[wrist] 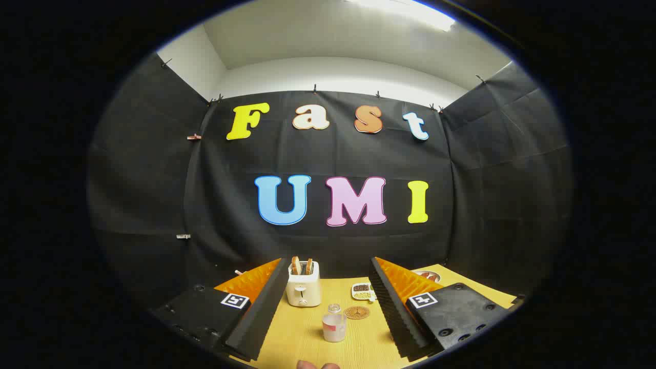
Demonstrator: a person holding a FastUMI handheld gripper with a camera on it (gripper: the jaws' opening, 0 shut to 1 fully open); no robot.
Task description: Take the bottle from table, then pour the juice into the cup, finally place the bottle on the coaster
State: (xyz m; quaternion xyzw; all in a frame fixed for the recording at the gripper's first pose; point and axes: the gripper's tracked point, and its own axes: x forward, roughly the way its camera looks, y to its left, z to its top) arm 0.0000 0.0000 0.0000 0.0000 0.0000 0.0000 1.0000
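Observation:
My gripper (328,269) is open, its two fingers spread wide over the yellow wooden table (302,333), with nothing held. Between the fingers, on the table, stands a translucent cup (334,328) with a pale pinkish tint. Right behind it shows a small clear glass rim (334,308); I cannot tell what it belongs to. A round brown coaster (357,312) lies flat just right of the cup, bare. At the near table edge a small pinkish rounded shape (318,365) pokes up; whether it is the bottle's top is unclear.
A white toaster (303,289) with two slices of toast stands beyond the cup to the left. A small white dish (362,291) of snacks sits behind the coaster. A round plate (428,275) lies past the right finger. Black cloth walls close in the booth.

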